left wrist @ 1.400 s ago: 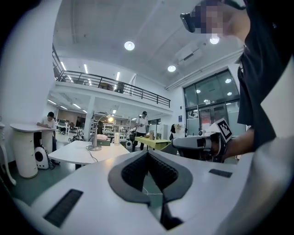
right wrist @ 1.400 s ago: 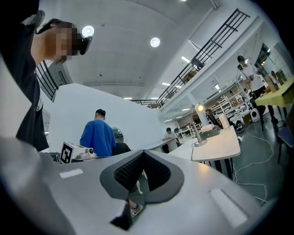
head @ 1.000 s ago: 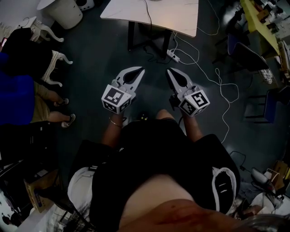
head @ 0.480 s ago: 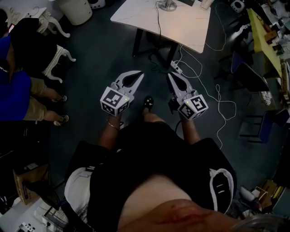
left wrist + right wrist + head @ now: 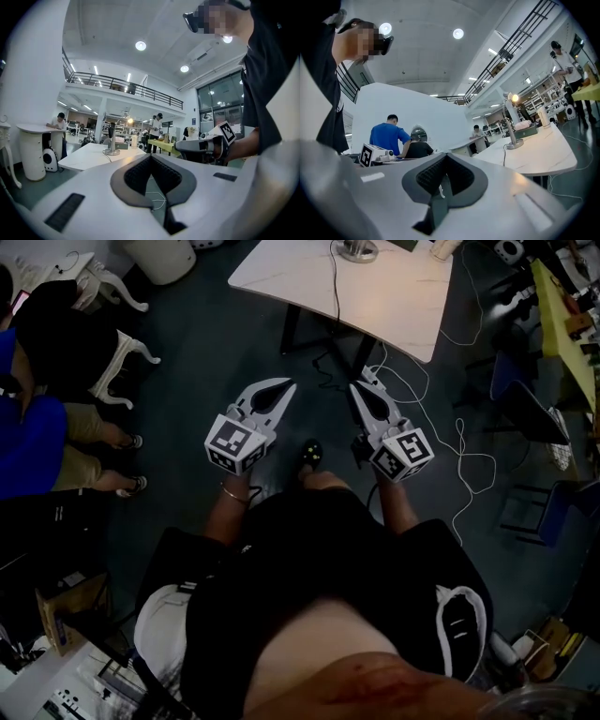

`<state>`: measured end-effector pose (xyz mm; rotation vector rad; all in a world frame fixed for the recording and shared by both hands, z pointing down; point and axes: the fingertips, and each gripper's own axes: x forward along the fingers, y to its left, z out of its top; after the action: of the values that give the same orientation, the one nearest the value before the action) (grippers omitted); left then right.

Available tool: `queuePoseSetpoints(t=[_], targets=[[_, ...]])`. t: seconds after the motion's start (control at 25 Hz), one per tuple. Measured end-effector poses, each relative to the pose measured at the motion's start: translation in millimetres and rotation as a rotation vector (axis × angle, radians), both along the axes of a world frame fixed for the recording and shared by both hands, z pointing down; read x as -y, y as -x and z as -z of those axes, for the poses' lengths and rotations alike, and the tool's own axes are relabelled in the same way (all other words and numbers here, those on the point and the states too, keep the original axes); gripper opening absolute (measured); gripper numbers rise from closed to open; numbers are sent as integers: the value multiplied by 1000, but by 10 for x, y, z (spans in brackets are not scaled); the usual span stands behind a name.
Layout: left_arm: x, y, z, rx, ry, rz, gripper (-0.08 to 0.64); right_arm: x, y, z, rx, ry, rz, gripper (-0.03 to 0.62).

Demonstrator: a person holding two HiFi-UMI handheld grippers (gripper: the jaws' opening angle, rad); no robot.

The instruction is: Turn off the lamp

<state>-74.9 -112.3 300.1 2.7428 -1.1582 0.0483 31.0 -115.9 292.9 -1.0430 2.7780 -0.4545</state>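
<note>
While both grippers point level at it, the lamp [image 5: 512, 123] stands on the pale, smooth, round-cornered table [image 5: 394, 296]: a slim metal stem on a shiny disc base, with the bulb glowing. The left gripper [image 5: 284, 386] and right gripper [image 5: 357, 388] are smooth white wedges with ribbed dark pads [image 5: 136, 173]. Each has its jaws pressed together on nothing, well short of the lamp.

Your left gripper [image 5: 290, 384] and right gripper [image 5: 355, 386] wear smooth, matt, pale plastic shells, their dark ribbed pads [image 5: 136, 174] looking rubbery. The lamp [image 5: 514, 145] shows a shiny metal stem and base on a smooth white table [image 5: 394, 298], faintly marbled. The floor [image 5: 206, 362] is dark and matt.
</note>
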Motion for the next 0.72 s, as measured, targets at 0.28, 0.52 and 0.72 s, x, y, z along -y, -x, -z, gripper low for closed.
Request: queuePoseSetpoints(t=[0.28, 0.52, 0.72], targets=[[425, -15, -167, -9, 16, -6, 6, 440, -3, -122, 3, 13, -3, 0], [811, -35, -243, -11, 33, -3, 6, 776, -85, -225, 15, 20, -18, 0], [1122, -65, -327, -10, 45, -2, 6, 1022, -128, -291, -6, 3, -27, 0]])
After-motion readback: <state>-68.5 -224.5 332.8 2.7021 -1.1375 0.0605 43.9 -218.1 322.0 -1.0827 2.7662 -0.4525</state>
